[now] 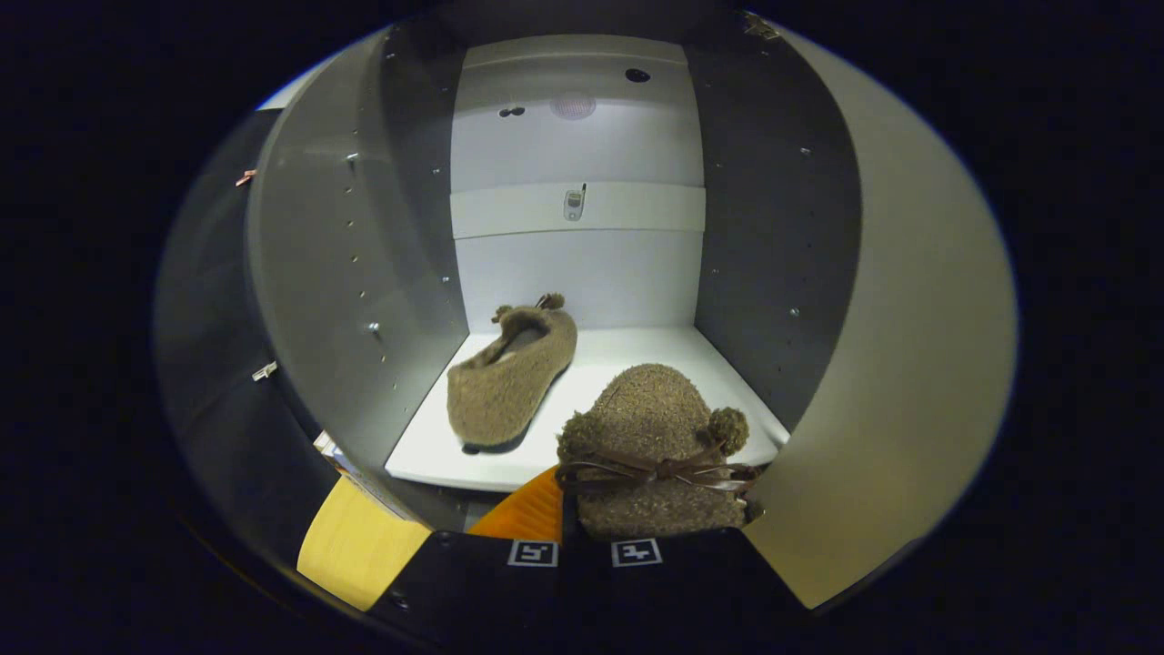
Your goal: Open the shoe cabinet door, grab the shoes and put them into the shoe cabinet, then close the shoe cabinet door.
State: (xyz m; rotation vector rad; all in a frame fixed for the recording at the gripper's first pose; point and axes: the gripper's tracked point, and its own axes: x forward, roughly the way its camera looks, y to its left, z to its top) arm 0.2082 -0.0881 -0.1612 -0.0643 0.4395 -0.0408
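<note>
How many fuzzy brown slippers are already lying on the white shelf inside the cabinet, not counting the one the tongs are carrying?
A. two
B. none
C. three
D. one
D: one fuzzy brown slipper lies on the white cabinet shelf beyond the tongs, while the second fuzzy brown slipper with pom-poms and a bow is still at the tongs' fingers, over the shelf's front edge.

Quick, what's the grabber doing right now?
Gripper: shut on the second fuzzy slipper, holding it at the open cabinet's shelf.
</note>
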